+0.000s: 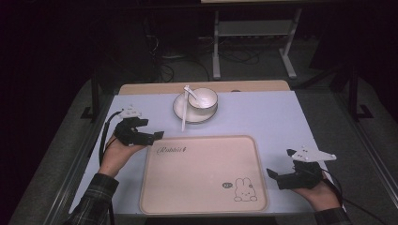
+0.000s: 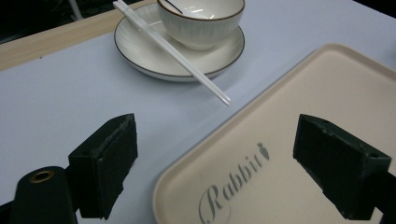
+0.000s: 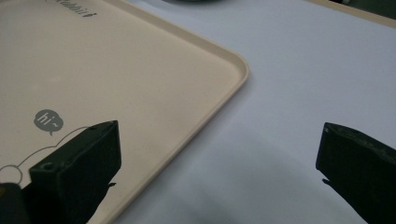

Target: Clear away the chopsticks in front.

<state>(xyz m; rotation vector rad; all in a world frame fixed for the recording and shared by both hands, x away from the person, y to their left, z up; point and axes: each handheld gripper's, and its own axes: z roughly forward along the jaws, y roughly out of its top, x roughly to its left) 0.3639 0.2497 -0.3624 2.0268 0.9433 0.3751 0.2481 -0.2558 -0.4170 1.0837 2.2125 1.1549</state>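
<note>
Black jaws of both grippers gape with nothing between them, at either side of a beige tray.

The left gripper [image 2: 215, 163] has its jaws spread wide over the tray's [image 2: 299, 116] near-left corner, just above the printed word "Rabbit" [image 2: 233, 184], pads touching nothing. In the right gripper view, the right gripper [image 3: 217, 168] is spread just as wide astride the tray's right edge, one jaw over the rabbit drawing [image 1: 245, 190] and its "hi" bubble [image 3: 48, 121], the other over the pale tabletop [image 3: 303, 70]. Beyond the tray, near the far edge of the tabletop, a white bowl [image 1: 202, 98] sits on a saucer [image 1: 180, 111], with a white spoon [image 1: 191, 93] in the bowl. White chopsticks [image 2: 173, 49] lie across the saucer's rim, tips hanging off towards the tray.
</note>
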